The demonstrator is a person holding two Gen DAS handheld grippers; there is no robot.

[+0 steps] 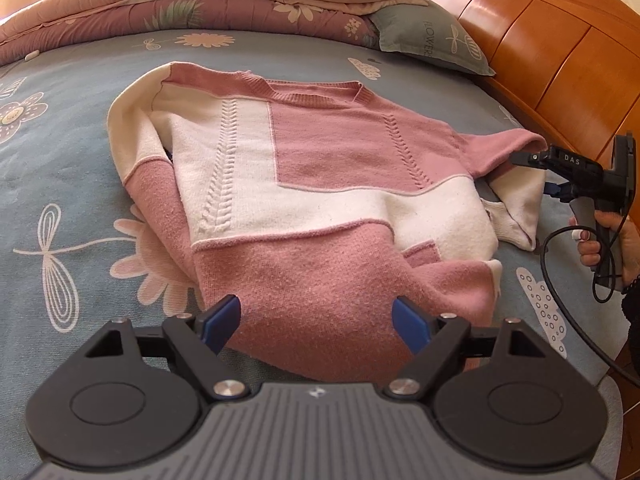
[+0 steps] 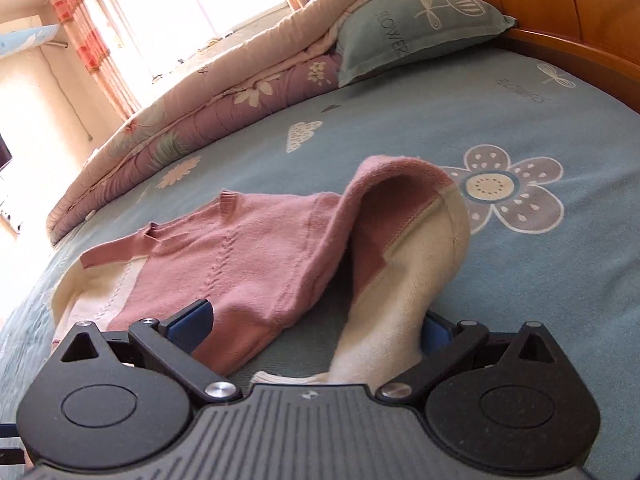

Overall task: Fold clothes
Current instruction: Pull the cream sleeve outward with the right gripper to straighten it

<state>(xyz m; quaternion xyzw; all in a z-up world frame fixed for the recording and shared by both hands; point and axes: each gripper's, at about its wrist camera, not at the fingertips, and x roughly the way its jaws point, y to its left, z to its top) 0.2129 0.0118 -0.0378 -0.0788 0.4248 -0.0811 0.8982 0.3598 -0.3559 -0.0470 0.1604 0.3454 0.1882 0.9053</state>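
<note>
- Sweater (image 1: 304, 184): pink and cream knit, spread flat on the blue floral bedsheet (image 1: 72, 168), neckline toward the folded quilt (image 1: 200, 4), hem nearest the left wrist camera.
- One sleeve (image 1: 140, 132): folded in along the side of the body, cream upper part over pink lower part.
- Other sleeve (image 2: 404, 248): raised off the sheet in an arch, pink at the top, cream toward the cuff, draped down between the fingers of the right gripper (image 2: 316, 328).
- Right gripper: jaws spread wide; cream sleeve fabric lying against the blue pad on one side, other pad (image 2: 192, 320) clear of the cloth. No pinch visible.
- Right gripper in the left wrist view (image 1: 520, 158): tip at the raised pink sleeve end, handle gripped by a hand (image 1: 604, 240), black cable (image 1: 560, 300) looping below.
- Left gripper (image 1: 316, 324): jaws spread wide, blue pads either side of the pink hem, hovering just above it, nothing clamped.
- Pillow (image 2: 412, 24): grey-green, printed lettering, set against the wooden headboard (image 1: 560, 52), beside the quilt.
- Window (image 2: 192, 12) with curtain (image 2: 92, 40): bright, beyond the far side of the bed.
</note>
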